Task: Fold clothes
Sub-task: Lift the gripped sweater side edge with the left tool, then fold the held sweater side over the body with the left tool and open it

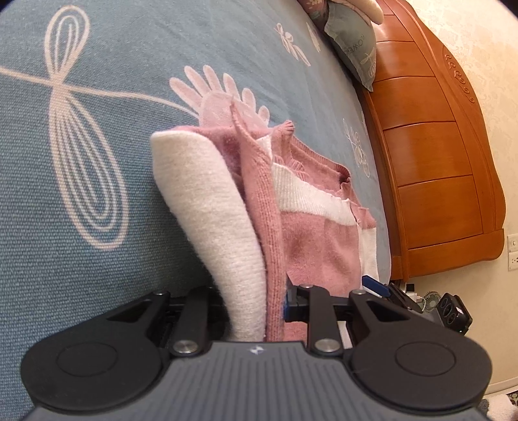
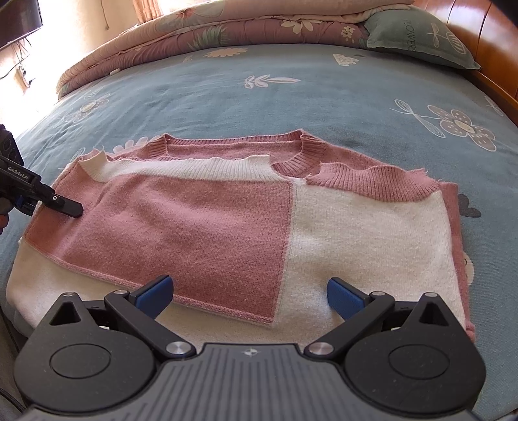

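A pink and white knitted sweater [image 2: 226, 220] lies folded flat on the blue bedsheet [image 2: 307, 97], its neckline toward the far side. My right gripper [image 2: 251, 296] hovers over the sweater's near hem with its blue pads [image 2: 155, 294] wide apart and nothing between them. In the right wrist view my left gripper [image 2: 64, 205] comes in from the left onto the sweater's left edge. In the left wrist view the left gripper [image 1: 254, 311] is shut on that edge of the sweater [image 1: 246, 226], with white and pink layers running between its fingers. The fingertips are hidden by the cloth.
A folded floral quilt [image 2: 226, 29] and a grey-green pillow [image 2: 421, 35] lie at the head of the bed. A wooden headboard [image 1: 437, 145] stands along the bed's edge. A dark screen [image 2: 19, 16] hangs at the far left. Bare sheet surrounds the sweater.
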The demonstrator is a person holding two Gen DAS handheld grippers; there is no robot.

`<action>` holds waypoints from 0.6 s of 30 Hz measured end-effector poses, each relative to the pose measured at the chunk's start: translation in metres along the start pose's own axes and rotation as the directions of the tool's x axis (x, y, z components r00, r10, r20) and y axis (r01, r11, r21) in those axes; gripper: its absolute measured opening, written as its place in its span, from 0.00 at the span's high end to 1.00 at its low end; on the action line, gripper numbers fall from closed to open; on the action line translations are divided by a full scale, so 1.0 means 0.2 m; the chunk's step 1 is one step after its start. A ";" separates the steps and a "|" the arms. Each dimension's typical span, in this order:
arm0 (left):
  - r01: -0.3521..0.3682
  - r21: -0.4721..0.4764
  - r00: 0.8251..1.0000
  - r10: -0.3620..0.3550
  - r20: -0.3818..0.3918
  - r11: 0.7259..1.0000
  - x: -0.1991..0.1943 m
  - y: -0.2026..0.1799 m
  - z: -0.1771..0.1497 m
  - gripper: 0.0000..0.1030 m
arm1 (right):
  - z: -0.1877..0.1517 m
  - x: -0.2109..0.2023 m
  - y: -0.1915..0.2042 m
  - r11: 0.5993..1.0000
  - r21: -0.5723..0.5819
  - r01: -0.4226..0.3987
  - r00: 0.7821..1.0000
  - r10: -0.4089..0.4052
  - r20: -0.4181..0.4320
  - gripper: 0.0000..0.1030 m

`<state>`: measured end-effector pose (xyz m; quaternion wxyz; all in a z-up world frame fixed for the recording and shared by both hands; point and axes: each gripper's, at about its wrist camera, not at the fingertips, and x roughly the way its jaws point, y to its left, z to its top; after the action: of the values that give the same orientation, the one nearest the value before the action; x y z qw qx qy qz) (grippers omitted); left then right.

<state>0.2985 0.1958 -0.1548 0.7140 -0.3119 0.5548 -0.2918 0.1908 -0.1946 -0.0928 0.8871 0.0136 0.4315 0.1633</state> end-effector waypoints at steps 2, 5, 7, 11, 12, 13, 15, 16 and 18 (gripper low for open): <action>-0.035 0.021 0.999 0.035 0.008 0.999 0.00 -0.04 -0.01 0.76 | 0.03 -0.05 0.00 0.998 0.024 -0.066 0.997 0.065 0.044 0.00; -0.064 0.037 0.998 0.063 0.017 0.997 -0.01 -0.07 -0.02 0.76 | 0.09 -0.08 0.04 0.988 0.029 -0.149 0.985 0.146 0.093 0.00; -0.075 0.035 0.997 0.074 0.026 0.997 0.05 -0.17 0.04 0.76 | 0.13 -0.05 0.08 0.980 0.022 -0.199 0.976 0.197 0.091 0.00; -0.070 0.024 0.996 0.068 0.049 0.997 0.02 -0.12 -0.01 0.76 | 0.17 0.05 0.19 0.954 0.015 -0.298 0.953 0.296 0.069 0.00; -0.067 0.020 0.996 0.065 0.052 0.998 0.02 -0.11 -0.02 0.76 | 0.17 0.08 0.21 0.947 0.016 -0.321 0.946 0.320 0.062 0.00; -0.064 0.017 0.997 0.063 0.055 0.998 0.02 -0.10 -0.02 0.76 | 0.18 0.12 0.23 0.940 0.022 -0.340 0.940 0.338 0.055 0.00; -0.062 0.015 0.996 0.061 0.057 0.998 0.01 -0.10 -0.02 0.76 | 0.18 0.21 0.25 0.942 0.045 -0.334 0.943 0.333 0.026 0.00; -0.063 0.013 0.996 0.062 0.058 0.998 0.01 -0.10 -0.02 0.76 | 0.18 0.25 0.26 0.948 0.052 -0.313 0.950 0.313 0.016 0.00; -0.063 0.013 0.996 0.062 0.060 0.998 0.03 -0.10 -0.02 0.76 | 0.20 0.28 0.26 0.955 0.044 -0.295 0.955 0.293 0.037 0.00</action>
<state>0.2936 0.1783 -0.1434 0.7414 -0.2976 0.5405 -0.2639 0.2397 -0.1233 -0.1015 0.8588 0.1020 0.4151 0.2824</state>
